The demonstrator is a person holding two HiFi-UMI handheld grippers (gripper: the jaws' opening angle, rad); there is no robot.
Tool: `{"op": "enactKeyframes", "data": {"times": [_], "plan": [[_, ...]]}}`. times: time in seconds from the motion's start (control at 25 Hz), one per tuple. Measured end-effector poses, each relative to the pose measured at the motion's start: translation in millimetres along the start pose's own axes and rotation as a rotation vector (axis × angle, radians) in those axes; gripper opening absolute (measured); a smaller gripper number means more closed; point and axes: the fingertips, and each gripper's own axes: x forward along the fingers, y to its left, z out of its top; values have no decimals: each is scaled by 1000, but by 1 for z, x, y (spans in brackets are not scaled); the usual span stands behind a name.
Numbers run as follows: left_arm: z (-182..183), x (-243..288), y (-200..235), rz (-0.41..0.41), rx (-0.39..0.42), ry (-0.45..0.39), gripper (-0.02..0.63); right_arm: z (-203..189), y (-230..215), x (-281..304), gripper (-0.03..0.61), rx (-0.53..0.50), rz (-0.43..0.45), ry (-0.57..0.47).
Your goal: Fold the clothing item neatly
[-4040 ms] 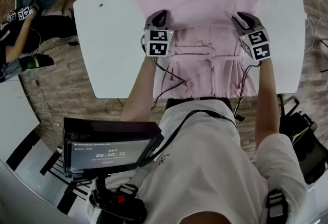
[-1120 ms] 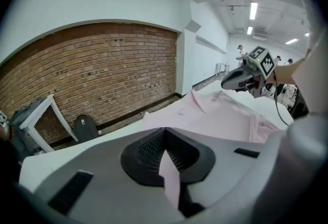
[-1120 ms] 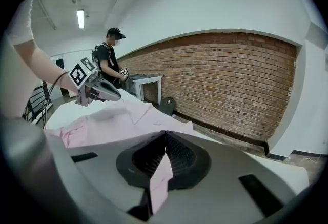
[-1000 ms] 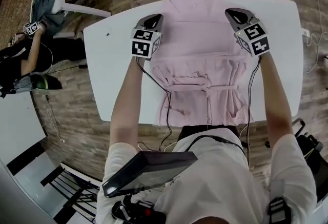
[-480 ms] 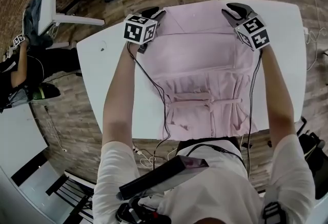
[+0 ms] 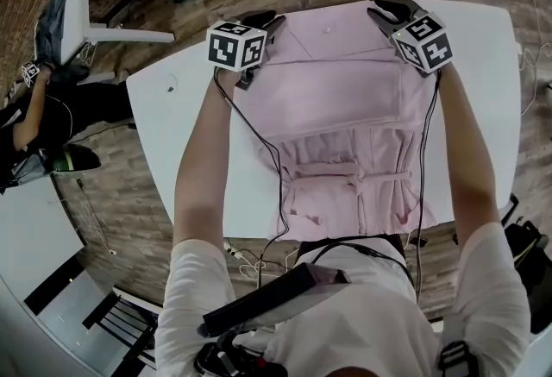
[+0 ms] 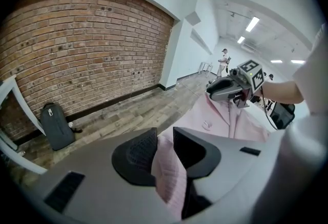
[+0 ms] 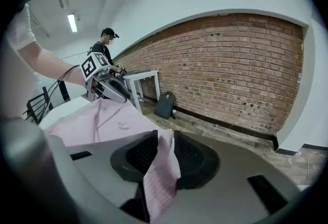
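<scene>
Now, arms (image 6: 200, 151) outstretched, left claw (image 7: 164, 135) and right claw (image 8: 165, 138) have just been opening, pink garment (image 6: 345, 82) between their jaws.

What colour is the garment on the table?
The garment is plain pale pink, with no print; the head view shows it best.

Head camera: on the person's head above the worktop (image 6: 487, 65), facing steeply down. Left gripper camera: close behind its own fingers (image 7: 136, 156), looking along them, with the right gripper (image 7: 220, 92) beyond. Right gripper camera: same setup, facing back at the left gripper (image 8: 115, 92). All three views share the far edge of the pink garment (image 6: 345, 99).
</scene>
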Motion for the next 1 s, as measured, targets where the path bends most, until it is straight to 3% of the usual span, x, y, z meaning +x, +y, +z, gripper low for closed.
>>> {"op": "enactKeyframes", "data": {"times": [0.04, 0.08, 0.12, 0.16, 0.56, 0.76, 0.88, 1.0], "plan": [[0, 1, -1, -3, -1, -3, 100, 0, 1, 2, 99, -3, 9, 6], [0, 1, -2, -3, 2, -5, 95, 1, 2, 2, 51, -11, 17, 7], [0, 1, -2, 1, 8, -9, 55, 2, 4, 2, 27, -19, 23, 4], [0, 0, -3, 5, 13, -13, 23, 4, 6, 0, 23, -26, 27, -3], [15, -26, -21, 4, 46, -91, 12, 25, 27, -40, 23, -109, 19, -80], [18, -70, -66, 44, 182, -187, 12, 26, 63, -77, 23, -237, -3, -110], [9, -98, -91, 124, 271, -248, 12, 16, 85, -97, 23, -344, -39, -112], [-21, -109, -113, 210, 346, -255, 13, 1, 103, -107, 23, -409, -58, -106]]}}
